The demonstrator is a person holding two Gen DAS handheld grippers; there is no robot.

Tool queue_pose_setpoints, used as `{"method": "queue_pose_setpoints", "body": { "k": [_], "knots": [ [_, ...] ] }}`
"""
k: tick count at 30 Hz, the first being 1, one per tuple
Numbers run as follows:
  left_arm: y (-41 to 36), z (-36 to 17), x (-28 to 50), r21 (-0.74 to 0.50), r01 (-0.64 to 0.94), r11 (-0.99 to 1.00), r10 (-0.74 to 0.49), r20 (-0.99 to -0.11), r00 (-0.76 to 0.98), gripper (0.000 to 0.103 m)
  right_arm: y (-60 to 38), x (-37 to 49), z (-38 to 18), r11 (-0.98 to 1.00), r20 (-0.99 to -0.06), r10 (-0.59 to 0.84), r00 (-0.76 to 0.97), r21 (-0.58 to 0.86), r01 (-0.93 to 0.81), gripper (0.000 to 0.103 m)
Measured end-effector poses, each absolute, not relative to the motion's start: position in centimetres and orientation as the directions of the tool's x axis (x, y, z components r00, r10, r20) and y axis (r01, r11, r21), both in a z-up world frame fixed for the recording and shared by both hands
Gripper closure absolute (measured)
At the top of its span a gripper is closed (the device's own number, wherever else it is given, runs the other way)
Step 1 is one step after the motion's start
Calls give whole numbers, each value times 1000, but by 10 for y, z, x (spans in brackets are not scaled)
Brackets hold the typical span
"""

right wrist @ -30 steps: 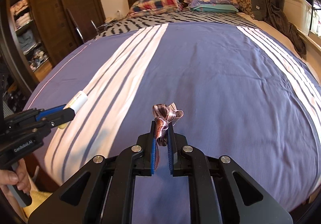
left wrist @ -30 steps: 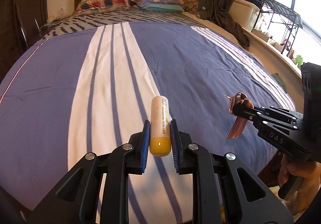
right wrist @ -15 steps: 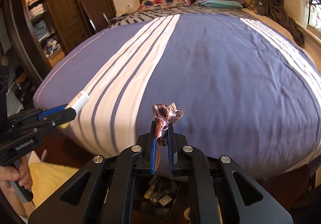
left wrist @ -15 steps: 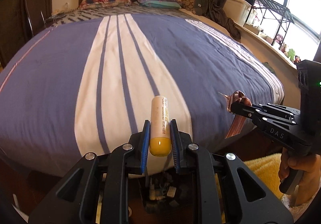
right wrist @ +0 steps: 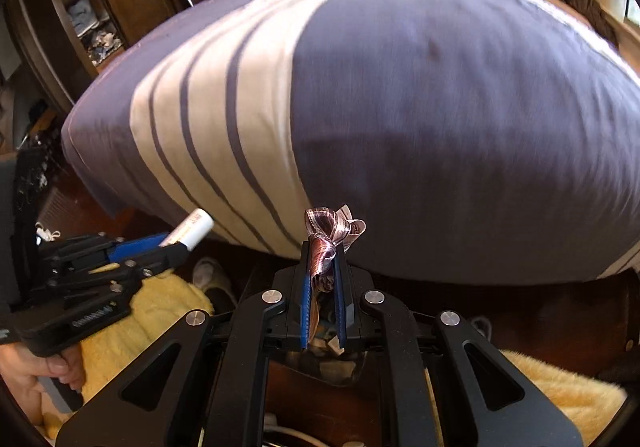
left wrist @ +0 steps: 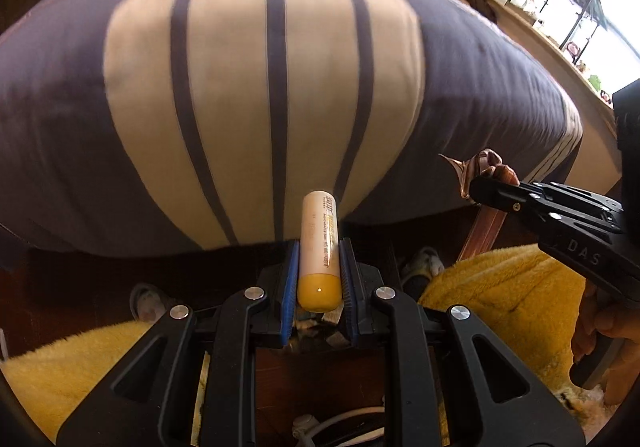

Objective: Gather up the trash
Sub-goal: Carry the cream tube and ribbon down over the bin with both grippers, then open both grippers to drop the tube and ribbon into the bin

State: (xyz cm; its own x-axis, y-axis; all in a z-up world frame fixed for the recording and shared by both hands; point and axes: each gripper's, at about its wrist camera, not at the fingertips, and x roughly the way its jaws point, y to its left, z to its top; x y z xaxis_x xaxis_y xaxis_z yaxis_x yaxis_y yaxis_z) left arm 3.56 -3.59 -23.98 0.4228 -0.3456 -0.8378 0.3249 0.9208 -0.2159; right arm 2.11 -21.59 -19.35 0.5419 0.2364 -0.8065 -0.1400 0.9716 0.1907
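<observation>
Trash is already in both grippers, so the relation that matters is between each held piece and whatever receptacle sits below the fingers. In both wrist views a dark container with small scraps in it shows just under and behind the jaws, low on the floor at the foot of the bed point(left wrist: 280, 87); it is mostly hidden by the gripper bodies, so its rim and exact shape cannot be made out.

The left gripper point(left wrist: 319, 279) has its blue pads point(left wrist: 289, 287) pinching a small tube point(left wrist: 320, 247), white-bodied with a yellow cap. The tube's long axis runs straight along the fingers, yellow cap toward the camera, white end sticking out past the fingertips toward the bedspread.

The right gripper point(right wrist: 323, 287) is nearly pressed together on a crumpled brown ribbon point(right wrist: 326, 247). A knotted loop bunches above the fingertips, and in the left wrist view a tail of it hangs down below the jaws.

Both grippers point steeply down and lie side by side, near each other, with yellow fleece fabric point(left wrist: 500, 295) to either side of the dark gap between them. Neither looks clearly closer to the container; both seem to sit roughly over it. Judging from this, the next move would be a release, and the ribbon's hanging tail may cling to the pad, whereas the stiff tube should drop cleanly.
</observation>
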Motion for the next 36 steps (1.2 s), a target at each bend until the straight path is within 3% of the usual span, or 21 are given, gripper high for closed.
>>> {"method": "queue_pose_setpoints", "body": {
  "k": [15, 24, 27, 31, 32, 35, 36],
  "knots": [
    [-61, -339, 50, -241, 354, 904, -331, -917, 222, 84, -208, 48, -293, 972, -891, 234, 388, 227, -66, 92],
    [-69, -365, 62, -254, 346, 903, -317, -938, 140, 83, -206, 61, -308, 973, -912, 226, 343, 229, -34, 88],
    [-72, -359, 62, -250, 343, 905, -314, -938, 146, 75, -208, 60, -309, 970, -911, 235, 339, 240, -28, 60],
    [-69, -351, 60, -224, 332, 916, -294, -939, 179, 65, -209, 58, -301, 971, -903, 231, 363, 240, -22, 57],
    [-68, -348, 59, -210, 327, 921, -283, -940, 193, 58, -211, 57, -297, 970, -899, 230, 373, 241, -17, 56],
    [-62, -335, 56, -190, 310, 932, -267, -936, 228, 46, -219, 55, -285, 974, -884, 210, 417, 229, -5, 42],
    [-58, -331, 54, -185, 304, 935, -264, -934, 243, 37, -222, 53, -278, 976, -878, 196, 436, 219, 2, 35]
  ]
}}
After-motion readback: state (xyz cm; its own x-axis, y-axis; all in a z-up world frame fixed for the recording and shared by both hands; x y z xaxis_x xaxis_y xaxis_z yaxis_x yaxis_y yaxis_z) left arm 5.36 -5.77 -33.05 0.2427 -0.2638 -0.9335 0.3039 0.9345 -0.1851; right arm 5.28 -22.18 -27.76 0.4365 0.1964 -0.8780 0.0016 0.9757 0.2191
